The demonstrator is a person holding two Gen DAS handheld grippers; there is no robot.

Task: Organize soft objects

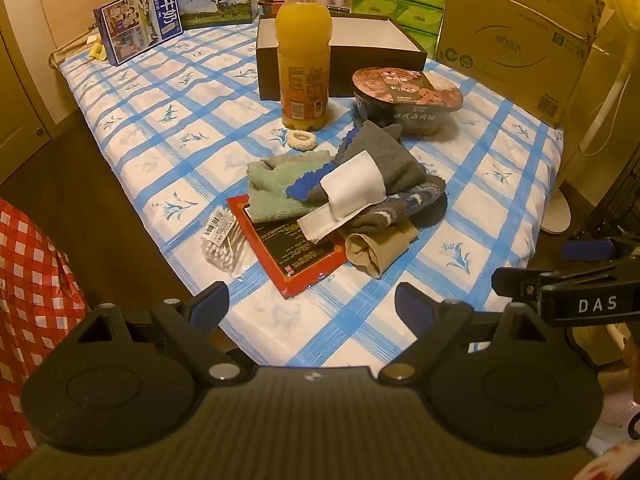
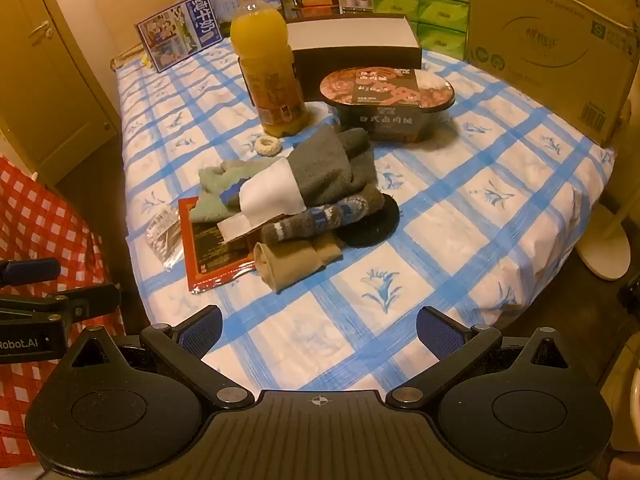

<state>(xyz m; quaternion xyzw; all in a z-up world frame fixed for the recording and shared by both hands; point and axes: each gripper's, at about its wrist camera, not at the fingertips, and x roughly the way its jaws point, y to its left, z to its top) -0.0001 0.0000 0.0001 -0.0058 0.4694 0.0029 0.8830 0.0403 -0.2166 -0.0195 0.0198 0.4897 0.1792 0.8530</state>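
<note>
A heap of soft things lies mid-table: a grey cloth with a white label, a pale green towel, a patterned grey sock, a tan sock and a cream scrunchie. An open dark box stands behind. My left gripper hangs open at the near table edge, short of the heap, nothing between its fingers. In the same way my right gripper is open and holds nothing.
An orange juice bottle and an instant noodle bowl stand behind the heap. A red packet and cotton swabs lie under its left side. Milk cartons, green tissue packs and a cardboard box line the back.
</note>
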